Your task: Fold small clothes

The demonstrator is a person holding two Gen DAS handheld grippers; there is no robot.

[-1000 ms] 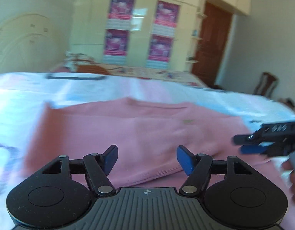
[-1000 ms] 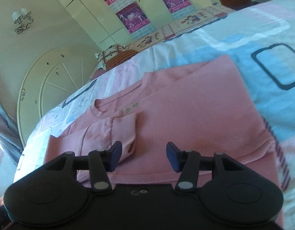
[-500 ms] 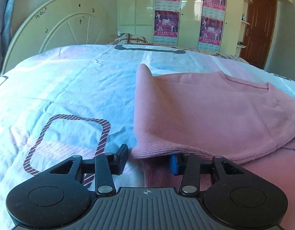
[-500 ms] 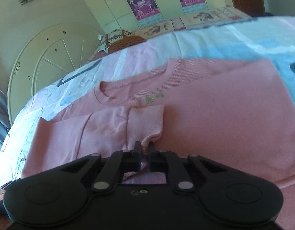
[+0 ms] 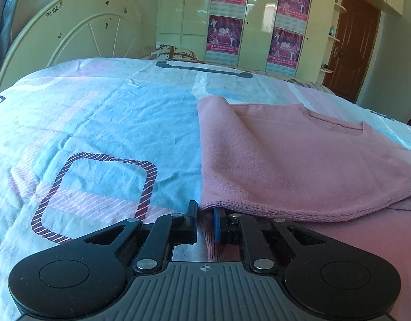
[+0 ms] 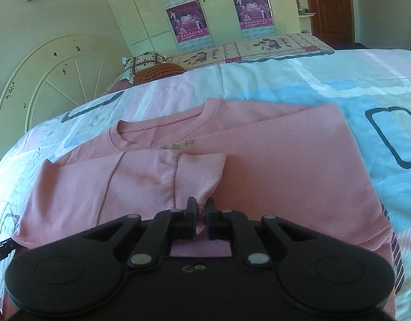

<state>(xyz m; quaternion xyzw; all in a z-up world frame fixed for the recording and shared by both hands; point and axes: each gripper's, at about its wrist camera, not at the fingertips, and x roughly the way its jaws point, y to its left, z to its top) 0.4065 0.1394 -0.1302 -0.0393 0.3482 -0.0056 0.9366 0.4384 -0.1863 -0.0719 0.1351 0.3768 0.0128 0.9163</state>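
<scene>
Left gripper (image 5: 205, 220) tilted down toward the bed, low over the sheet at the near-left corner of the pink sweater (image 5: 299, 165). Its jaws have just been closing; now narrow, pinching the sweater's hem edge, with the folded layer draped over the right finger. A small dark tip shows at the right border of this view; cannot tell what it is.

Right gripper (image 6: 201, 218) also angled downward, over the middle of the sweater's near edge. Jaws drawn nearly together, gripping the cuff (image 6: 202, 171) of the sleeve that lies folded across the sweater's front.

Sweater lies flat on the bedsheet (image 5: 98, 123), collar (image 6: 154, 133) toward the far side, small label beneath it. Sheet is pale blue, pink and white with striped rounded-square outlines.

Room: cream arched headboard (image 5: 80, 29) at left, patterned pillow (image 6: 144, 62) beside it, pale wardrobe doors carrying purple posters (image 5: 224, 33), brown wooden door (image 5: 349, 42) far right.
</scene>
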